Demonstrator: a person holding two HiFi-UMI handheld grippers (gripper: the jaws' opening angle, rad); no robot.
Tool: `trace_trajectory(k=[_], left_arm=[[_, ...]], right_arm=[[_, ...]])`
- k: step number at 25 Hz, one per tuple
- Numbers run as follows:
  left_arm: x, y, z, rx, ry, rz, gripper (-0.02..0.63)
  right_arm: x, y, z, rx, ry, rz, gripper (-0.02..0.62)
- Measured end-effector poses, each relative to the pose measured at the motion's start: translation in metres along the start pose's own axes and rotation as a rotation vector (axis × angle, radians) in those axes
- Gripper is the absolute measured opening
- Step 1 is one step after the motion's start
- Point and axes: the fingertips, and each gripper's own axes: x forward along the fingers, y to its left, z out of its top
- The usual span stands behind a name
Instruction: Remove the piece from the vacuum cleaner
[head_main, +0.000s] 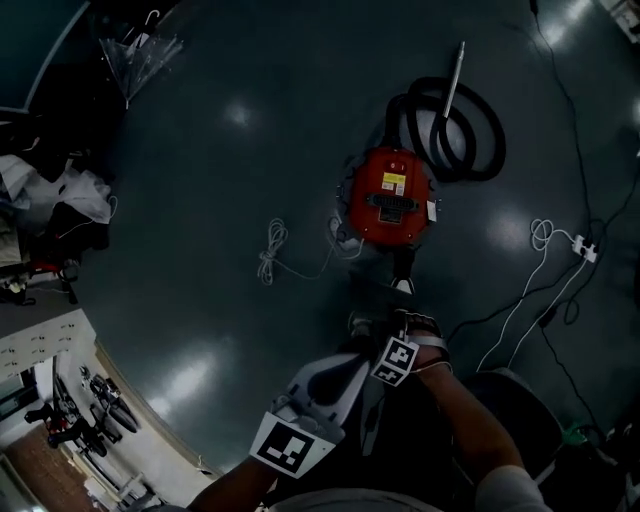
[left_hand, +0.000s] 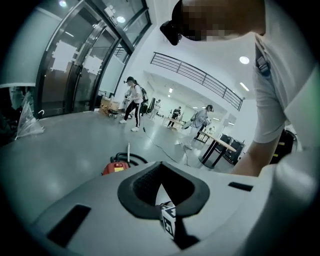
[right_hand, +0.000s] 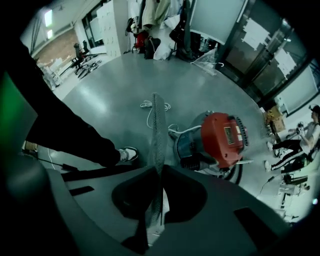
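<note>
Around the vacuum (head_main: 390, 195) we see a bare dark floor with a few things on it. A black hose (head_main: 498, 148) curls behind the vacuum, with a pale wand (head_main: 453, 80) lying across the coil. A white cable (head_main: 271, 250) lies bunched to its left, one end running in under the red body. Off to the right, well apart, a power strip (head_main: 585, 250) trails more cord. A clear umbrella (head_main: 140, 50) sits far off at the upper left. A shoe (right_hand: 129, 152) is planted just beside the vacuum's near end, close to the claws.

We see boxes (left_hand: 106, 105) by the glass wall, too far off to tell what is in them. People stand and walk in the hall beyond, near a table (left_hand: 220, 143).

Our right claw (right_hand: 159, 169) is closed on the piece (right_hand: 156, 130), a thin grey meshed strip seen edge-on, sticking out past the tips. It is held just beside the vacuum's near end and, from the claw's own view, apart from it. Our left claw (left_hand: 161, 167) hangs back, tips together on nothing.
</note>
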Motion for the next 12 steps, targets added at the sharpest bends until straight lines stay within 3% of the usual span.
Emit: trace_trajectory(k=[5,12], left_arm=[[-0.03,-0.046,0.036,0.131,-0.001,-0.087,0.006],[-0.074,-0.115,0.093,0.195,-0.03,-0.163,0.006]], right_arm=[[-0.108,0.01,0.017,0.113,-0.098,0.002,0.038],[-0.251,0.027,0.023,0.091,-0.172,-0.03,0.038]])
